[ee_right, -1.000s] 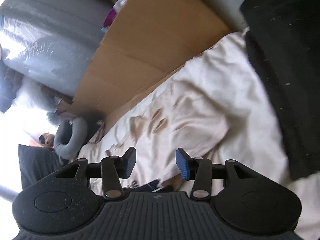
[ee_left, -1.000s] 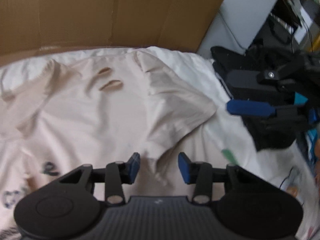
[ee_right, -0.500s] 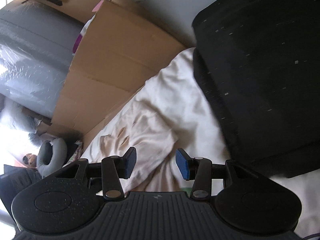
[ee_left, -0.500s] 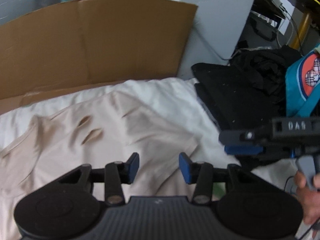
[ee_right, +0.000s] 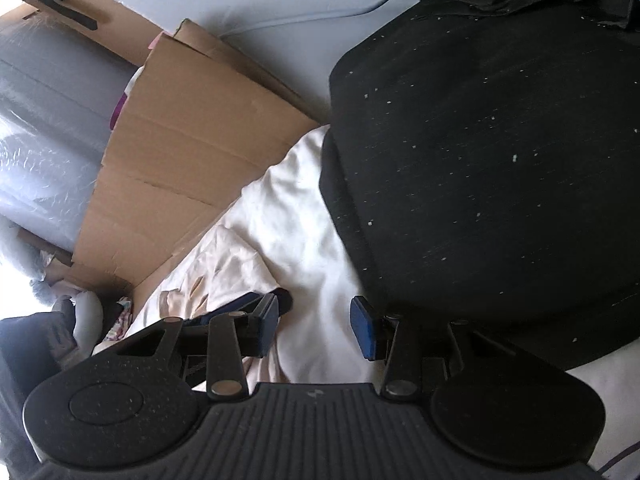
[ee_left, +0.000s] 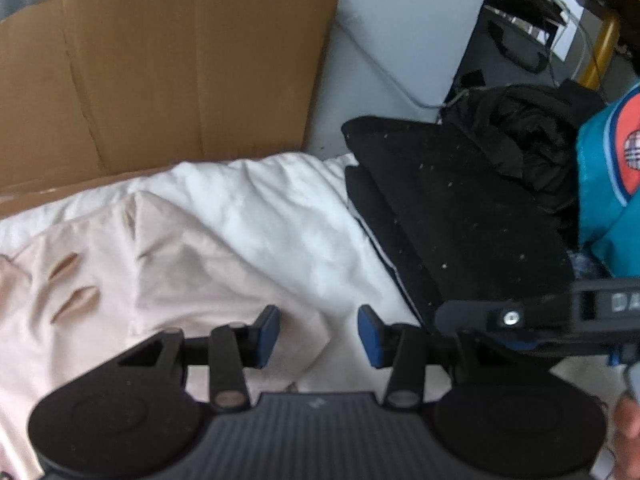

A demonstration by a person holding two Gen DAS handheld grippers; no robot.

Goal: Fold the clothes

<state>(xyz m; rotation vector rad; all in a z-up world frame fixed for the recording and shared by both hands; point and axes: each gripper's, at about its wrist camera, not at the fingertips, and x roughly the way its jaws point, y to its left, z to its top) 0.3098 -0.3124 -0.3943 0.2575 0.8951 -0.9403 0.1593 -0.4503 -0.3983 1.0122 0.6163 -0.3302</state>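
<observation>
I see the pale pink T-shirt lying spread and wrinkled on the white bedsheet, its sleeve edge reaching toward the black cushion. My left tongs hang over that sleeve edge with their blue pads apart and nothing pinched between them. The right tongs reach in just beside the cushion, over its near corner; their body carries white letters, of which I can read only "DA" before the picture's edge cuts them off.

In the right wrist view, the right tongs are closing, pads not yet pressing on anything, with only white sheet showing in the gap. The T-shirt lies away from the cushion, on the far side of the sheet from it. The brown cardboard sheet stands behind the bed, away from the cushion. A teal bag with an orange-and-white emblem sits beyond the cushion; I cannot read any writing on it.
</observation>
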